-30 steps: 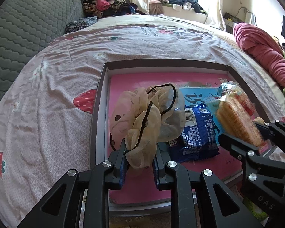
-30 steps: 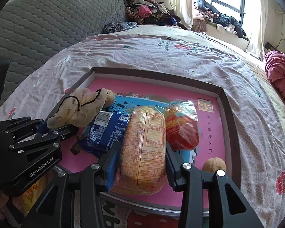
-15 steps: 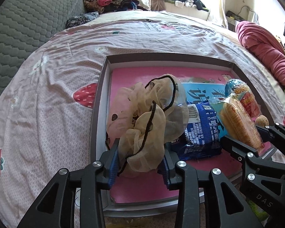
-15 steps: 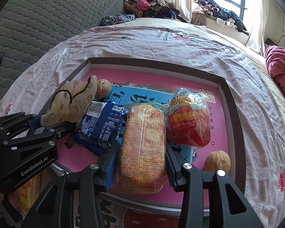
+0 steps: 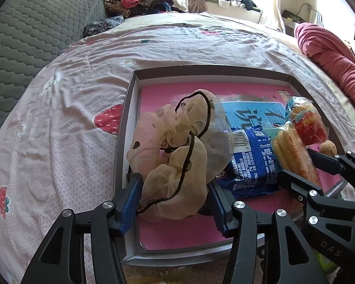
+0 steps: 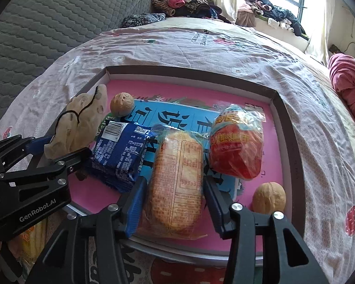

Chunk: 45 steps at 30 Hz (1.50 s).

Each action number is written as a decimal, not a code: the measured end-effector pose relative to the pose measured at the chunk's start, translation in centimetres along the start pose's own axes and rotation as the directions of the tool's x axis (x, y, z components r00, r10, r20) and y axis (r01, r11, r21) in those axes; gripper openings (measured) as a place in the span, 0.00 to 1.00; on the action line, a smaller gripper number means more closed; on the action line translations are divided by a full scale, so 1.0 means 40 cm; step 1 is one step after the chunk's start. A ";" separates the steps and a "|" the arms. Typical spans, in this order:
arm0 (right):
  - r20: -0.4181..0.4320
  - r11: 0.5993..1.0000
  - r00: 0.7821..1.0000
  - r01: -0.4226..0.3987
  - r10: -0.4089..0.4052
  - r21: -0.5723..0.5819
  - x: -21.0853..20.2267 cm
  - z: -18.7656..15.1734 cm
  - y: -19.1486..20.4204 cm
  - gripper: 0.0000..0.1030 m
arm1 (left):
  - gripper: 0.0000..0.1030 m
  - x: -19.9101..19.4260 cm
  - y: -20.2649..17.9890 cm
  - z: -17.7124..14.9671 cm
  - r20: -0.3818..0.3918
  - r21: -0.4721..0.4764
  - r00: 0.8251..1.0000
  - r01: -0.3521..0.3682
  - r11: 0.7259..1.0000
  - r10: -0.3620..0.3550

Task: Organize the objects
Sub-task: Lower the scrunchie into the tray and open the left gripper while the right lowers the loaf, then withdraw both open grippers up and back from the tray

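Pink-lined tray holds scrunchie, snack packets and walnuts.

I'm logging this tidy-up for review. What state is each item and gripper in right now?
left gripper: jaws opening, scrunchie between them.
right gripper: jaws opening, cracker pack between them.
scrunchie: puffed up at the tray's left edge.
cracker pack: sealed, lying flat in tray.
blue packet: sealed, lying flat.
red snack bag: sealed, in tray.
walnuts: whole, unshelled.
tray: lying on the bed.
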State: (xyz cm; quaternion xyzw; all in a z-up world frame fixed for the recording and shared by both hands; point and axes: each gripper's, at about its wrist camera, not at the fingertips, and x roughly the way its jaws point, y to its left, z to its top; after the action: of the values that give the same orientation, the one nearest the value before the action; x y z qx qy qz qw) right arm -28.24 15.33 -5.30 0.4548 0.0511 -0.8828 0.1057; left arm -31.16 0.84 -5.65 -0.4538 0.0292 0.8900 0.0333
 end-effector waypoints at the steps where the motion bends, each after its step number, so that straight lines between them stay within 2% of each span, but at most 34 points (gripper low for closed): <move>1: 0.000 1.000 1.000 0.004 -0.004 0.001 -0.001 0.000 -0.001 0.50 | 0.56 -0.002 0.001 0.000 0.001 -0.002 1.000 0.004 1.000 -0.004; 8: 0.012 1.000 1.000 0.013 -0.013 0.001 -0.017 0.001 -0.001 0.59 | 0.62 -0.009 -0.006 0.000 0.001 0.008 1.000 0.012 1.000 -0.012; 14: 0.014 1.000 1.000 0.011 -0.011 -0.003 -0.019 0.001 0.003 0.59 | 0.65 -0.012 -0.013 0.002 -0.002 0.019 1.000 0.010 1.000 -0.010; 17: 0.020 1.000 1.000 0.015 -0.015 -0.005 -0.025 0.001 0.004 0.59 | 0.75 -0.017 -0.011 0.003 0.004 0.020 1.000 -0.011 1.000 0.011; 20: 0.028 1.000 1.000 0.015 -0.015 -0.003 -0.032 0.003 0.002 0.59 | 0.75 -0.020 -0.001 0.005 0.003 0.004 1.000 0.010 1.000 -0.010; 35: 0.069 1.000 0.997 0.027 -0.027 0.002 -0.072 0.013 -0.007 0.60 | 0.77 -0.046 -0.001 0.009 0.026 0.003 1.000 0.008 1.000 -0.008; 38: 0.077 0.999 0.996 0.032 -0.032 0.004 -0.080 0.015 -0.010 0.65 | 0.79 -0.055 0.002 0.011 0.032 0.001 0.999 -0.004 1.000 0.004; 45: 0.094 0.999 0.995 0.039 -0.041 0.019 -0.098 0.017 -0.023 0.68 | 0.80 -0.085 0.010 0.015 0.063 -0.005 0.998 -0.022 1.000 0.022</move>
State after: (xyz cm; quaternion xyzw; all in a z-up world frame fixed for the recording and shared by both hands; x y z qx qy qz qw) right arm -26.79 16.63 -1.71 0.4125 0.0474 -0.9056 0.0862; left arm -29.68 0.38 -2.54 -0.4253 0.0311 0.9042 0.0232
